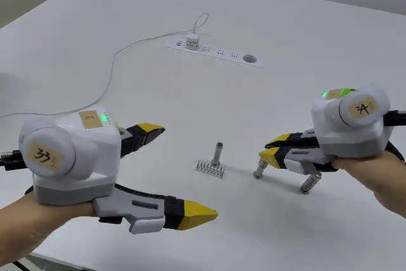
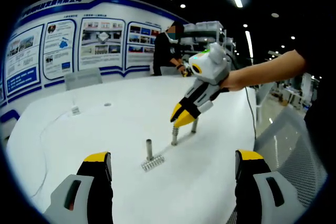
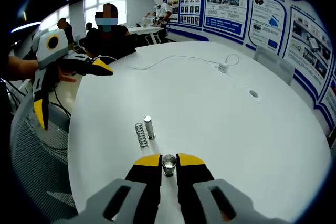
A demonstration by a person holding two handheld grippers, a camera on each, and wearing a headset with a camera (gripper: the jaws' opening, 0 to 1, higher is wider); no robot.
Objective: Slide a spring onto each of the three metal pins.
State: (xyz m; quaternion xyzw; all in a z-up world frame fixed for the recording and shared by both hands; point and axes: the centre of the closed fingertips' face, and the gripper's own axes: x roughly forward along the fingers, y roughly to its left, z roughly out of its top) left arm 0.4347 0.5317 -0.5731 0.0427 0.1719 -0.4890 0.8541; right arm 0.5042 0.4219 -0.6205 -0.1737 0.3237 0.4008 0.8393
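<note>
In the head view, the left gripper (image 1: pixel 174 172) is low on the left over the white table (image 1: pixel 298 23). Its jaws are wide open and there is nothing between them. The right gripper (image 1: pixel 271 152) is on the right side, with its jaws nearly together at the top of the middle pin (image 1: pixel 260 170), which carries a spring. Just beside it, the right pin (image 1: pixel 309 184) also carries a spring. The bare pin (image 1: pixel 217 153) stands upright, and the loose spring (image 1: pixel 210 169) lies flat at its foot. A power strip (image 1: pixel 216 51) lies farther back.

In the left gripper view, the left gripper (image 2: pixel 173 161) is spread wide and empty. Ahead stand the bare pin (image 2: pixel 149 149) and the loose spring (image 2: pixel 153 164) beside its base. Behind them the right gripper (image 2: pixel 181 115) is at the middle pin (image 2: pixel 175 136), and the right pin (image 2: pixel 195 125) is near.

In the right gripper view, the right gripper (image 3: pixel 169 162) is closed narrowly on the middle pin (image 3: pixel 169 165), one tip on each side. The bare pin (image 3: pixel 149 127) and the loose spring (image 3: pixel 140 134) are side by side ahead. The left gripper (image 3: pixel 71 95) is open at the far left.
</note>
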